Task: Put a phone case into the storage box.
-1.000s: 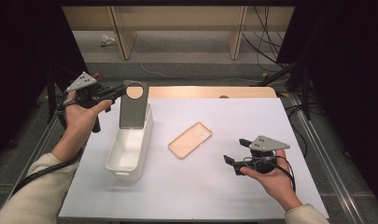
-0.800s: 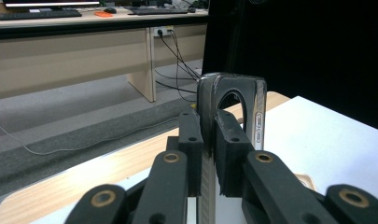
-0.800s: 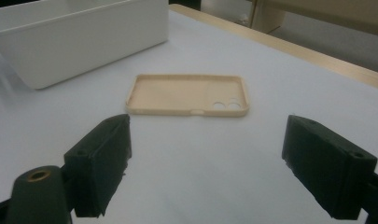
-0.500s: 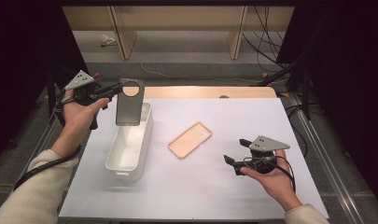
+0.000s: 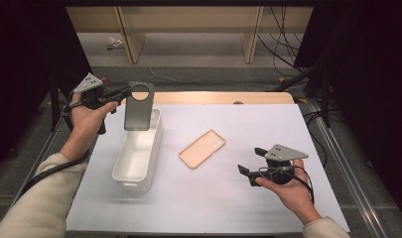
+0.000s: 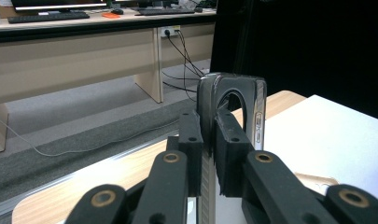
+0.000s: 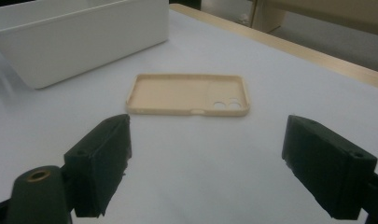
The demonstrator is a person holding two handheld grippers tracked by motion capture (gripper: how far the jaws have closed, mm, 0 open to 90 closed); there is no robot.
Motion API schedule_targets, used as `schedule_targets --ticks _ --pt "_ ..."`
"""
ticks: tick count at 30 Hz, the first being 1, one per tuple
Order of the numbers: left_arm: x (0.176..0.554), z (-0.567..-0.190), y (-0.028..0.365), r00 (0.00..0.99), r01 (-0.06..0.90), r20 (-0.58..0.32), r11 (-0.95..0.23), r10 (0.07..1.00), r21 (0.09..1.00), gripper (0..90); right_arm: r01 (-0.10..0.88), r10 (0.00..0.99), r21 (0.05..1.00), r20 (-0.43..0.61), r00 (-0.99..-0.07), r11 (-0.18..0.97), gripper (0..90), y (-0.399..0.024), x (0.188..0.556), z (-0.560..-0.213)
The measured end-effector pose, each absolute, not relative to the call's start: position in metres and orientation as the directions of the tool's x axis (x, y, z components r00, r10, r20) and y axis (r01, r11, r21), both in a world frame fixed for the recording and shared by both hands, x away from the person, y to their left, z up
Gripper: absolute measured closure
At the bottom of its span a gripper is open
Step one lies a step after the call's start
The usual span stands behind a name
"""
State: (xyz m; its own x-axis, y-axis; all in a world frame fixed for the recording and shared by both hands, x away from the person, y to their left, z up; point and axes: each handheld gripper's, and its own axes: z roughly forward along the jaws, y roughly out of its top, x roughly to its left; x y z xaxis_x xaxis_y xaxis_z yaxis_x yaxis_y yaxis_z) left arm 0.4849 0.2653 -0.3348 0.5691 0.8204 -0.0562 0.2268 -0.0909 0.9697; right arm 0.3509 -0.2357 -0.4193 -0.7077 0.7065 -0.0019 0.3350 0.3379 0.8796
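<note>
Black right gripper (image 5: 250, 161): nearest item, near-right on table (image 5: 268, 124); jaws wide, nothing between them; aimed at beige case; resting where it was a second ago.
Beige case (image 5: 202, 148): flat, hollow side up, mid-table; near bin's right wall but apart from it; untouched.
White bin (image 5: 131, 184): long, open-topped, left of centre; floor bare as far as visible.
Dark case (image 5: 139, 111): thing in hand; upright, round camera hole at top, hanging over bin's far end; lower edge about level with rim, inside or just above cannot be told.
Left gripper (image 5: 125, 92): far left; pads clamped narrow on dark case's top edge beside the hole.
Wood strip (image 5: 213, 97): table's far edge, behind bin and dark case.
Change: dark case a touch higher than a second ago, otherwise over the same end of bin; grip unchanged.
Meaning: judged a slow lift clear of bin rather than a drop into it; not certain from so small a rise.
Edges: bin's far wall and rim directly under dark case, liable to catch its lower corner on any sideways move; table's left edge close beside left hand.
Open room: broad bare white right of bin up to beige case; more beyond it toward far right corner; near centre also free.
</note>
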Motion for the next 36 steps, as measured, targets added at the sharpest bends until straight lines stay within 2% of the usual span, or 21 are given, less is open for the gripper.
schedule_targets --ticks 36 --pt "0.511 -0.351 0.250 0.559 0.270 -0.059 -0.114 0.827 0.956 81.9 0.338 0.704 0.879 0.004 -0.711 0.336 16.8 -0.235 0.352 -0.420"
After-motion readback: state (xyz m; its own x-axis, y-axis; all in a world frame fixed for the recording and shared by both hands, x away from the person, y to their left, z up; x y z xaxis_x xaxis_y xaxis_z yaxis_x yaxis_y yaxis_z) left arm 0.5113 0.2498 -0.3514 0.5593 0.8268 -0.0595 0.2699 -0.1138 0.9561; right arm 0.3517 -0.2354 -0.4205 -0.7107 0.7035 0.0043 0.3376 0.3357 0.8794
